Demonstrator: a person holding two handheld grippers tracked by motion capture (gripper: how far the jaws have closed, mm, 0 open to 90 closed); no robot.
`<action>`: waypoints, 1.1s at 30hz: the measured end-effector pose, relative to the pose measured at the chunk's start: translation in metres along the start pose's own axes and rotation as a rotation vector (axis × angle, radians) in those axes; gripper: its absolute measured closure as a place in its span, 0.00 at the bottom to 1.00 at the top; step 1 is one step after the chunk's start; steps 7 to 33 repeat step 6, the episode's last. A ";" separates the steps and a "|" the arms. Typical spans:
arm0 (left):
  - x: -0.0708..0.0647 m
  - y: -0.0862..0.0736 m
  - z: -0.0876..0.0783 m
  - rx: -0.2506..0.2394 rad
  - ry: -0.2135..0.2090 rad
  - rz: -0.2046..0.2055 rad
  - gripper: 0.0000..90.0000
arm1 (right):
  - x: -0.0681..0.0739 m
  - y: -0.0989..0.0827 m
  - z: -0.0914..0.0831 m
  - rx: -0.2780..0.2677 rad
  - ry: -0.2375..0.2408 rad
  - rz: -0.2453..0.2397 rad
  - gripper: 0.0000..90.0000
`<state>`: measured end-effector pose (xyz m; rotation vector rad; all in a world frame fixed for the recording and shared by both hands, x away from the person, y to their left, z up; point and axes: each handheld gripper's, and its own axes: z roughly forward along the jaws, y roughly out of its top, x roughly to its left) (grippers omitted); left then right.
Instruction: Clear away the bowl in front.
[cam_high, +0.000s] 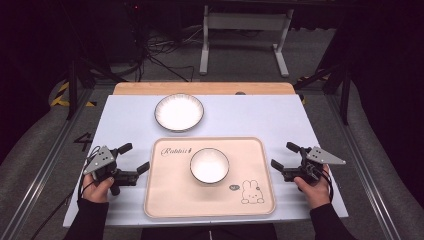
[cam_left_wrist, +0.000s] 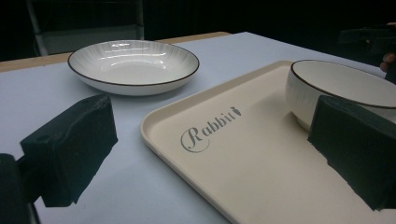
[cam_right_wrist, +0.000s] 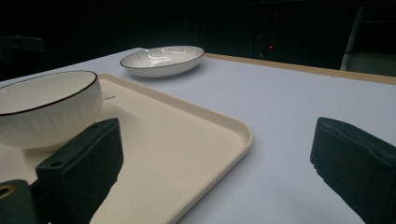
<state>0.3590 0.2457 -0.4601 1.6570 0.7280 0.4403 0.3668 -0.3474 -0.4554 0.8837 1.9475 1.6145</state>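
Cream plastic tray (cam_high: 170, 200) is lying at the frame's lower centre, carrying a fragile, slippery white bowl (cam_high: 209, 165), and with left gripper (cam_high: 134, 158) and right gripper (cam_high: 281, 156) both gaping, its raised side rims are looking like the safest holds.

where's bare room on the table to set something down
Free: the table's far right, right of the plate and beyond the tray; also the tray's near-left part. Tighter: the side strips, where the left gripper and right gripper sit.
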 end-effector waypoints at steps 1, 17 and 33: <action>0.000 0.000 0.000 0.001 0.000 -0.001 0.02 | 0.000 0.000 0.000 0.001 -0.001 0.001 0.04; 0.000 0.001 -0.001 -0.002 0.001 0.002 0.02 | 0.000 0.000 0.000 0.002 0.000 0.003 0.04; 0.000 0.001 -0.001 -0.002 0.001 0.002 0.02 | 0.000 0.000 0.000 0.002 0.000 0.003 0.04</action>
